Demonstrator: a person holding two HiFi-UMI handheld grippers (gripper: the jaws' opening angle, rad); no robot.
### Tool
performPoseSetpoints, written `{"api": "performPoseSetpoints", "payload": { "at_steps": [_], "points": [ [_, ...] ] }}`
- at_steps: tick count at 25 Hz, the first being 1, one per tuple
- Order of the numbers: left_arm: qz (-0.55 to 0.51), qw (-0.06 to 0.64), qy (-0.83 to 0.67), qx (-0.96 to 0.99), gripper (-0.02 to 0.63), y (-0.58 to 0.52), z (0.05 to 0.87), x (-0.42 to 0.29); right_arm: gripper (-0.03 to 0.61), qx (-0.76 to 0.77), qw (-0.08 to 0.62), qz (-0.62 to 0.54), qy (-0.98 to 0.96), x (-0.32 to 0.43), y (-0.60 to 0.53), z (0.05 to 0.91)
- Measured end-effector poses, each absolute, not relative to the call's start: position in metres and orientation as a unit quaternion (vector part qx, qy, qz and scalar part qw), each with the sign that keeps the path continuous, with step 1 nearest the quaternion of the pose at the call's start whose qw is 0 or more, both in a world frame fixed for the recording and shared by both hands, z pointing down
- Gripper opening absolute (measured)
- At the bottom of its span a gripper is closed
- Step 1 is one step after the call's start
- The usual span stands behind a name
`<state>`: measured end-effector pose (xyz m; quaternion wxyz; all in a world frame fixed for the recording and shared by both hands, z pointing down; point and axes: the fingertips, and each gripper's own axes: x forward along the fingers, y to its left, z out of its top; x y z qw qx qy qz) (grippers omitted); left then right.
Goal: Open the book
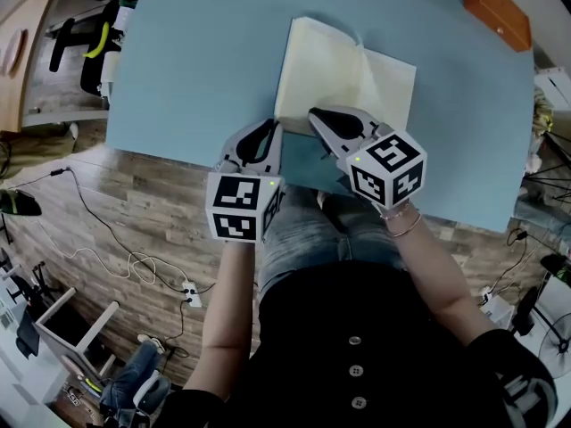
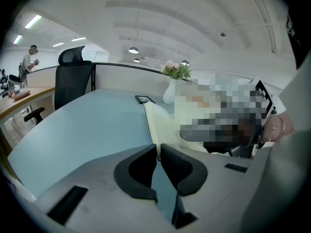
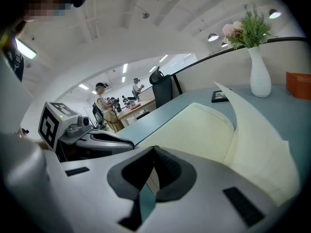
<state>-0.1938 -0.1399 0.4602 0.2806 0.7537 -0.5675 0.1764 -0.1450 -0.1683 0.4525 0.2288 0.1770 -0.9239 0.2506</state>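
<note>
The book (image 1: 343, 74) lies open on the light-blue table (image 1: 196, 69), its cream pages facing up. One leaf (image 3: 243, 113) curls up near the spine. My left gripper (image 1: 268, 127) hangs just off the book's near left corner with its jaws shut and nothing between them. In the left gripper view the book (image 2: 165, 123) lies just beyond the left gripper (image 2: 158, 148). My right gripper (image 1: 315, 114) is shut and empty over the book's near edge. In the right gripper view its closed tips (image 3: 154, 149) point across the left page (image 3: 204, 130).
An orange box (image 1: 496, 9) sits at the table's far right corner. A white vase (image 3: 259, 76) with flowers and a small dark frame (image 3: 221, 96) stand beyond the book. An office chair (image 2: 73, 79) stands at the table's left. The table's near edge (image 1: 178, 157) is just below the grippers.
</note>
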Motion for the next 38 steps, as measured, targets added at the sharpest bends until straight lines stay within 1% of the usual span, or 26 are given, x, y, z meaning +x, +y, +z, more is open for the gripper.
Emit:
{"api": "performPoseSetpoints", "payload": {
  "at_steps": [12,38],
  "points": [
    [0.195,0.310,-0.564,0.740,0.029,-0.133,0.490,-0.197,0.002,0.164,0.251,0.261,-0.918,-0.149,-0.168,0.473],
    [0.232,0.346,-0.555,0.720,0.028,-0.132,0.527,-0.203,0.002,0.158,0.261,0.276,-0.911,-0.152,-0.163,0.487]
  ]
}}
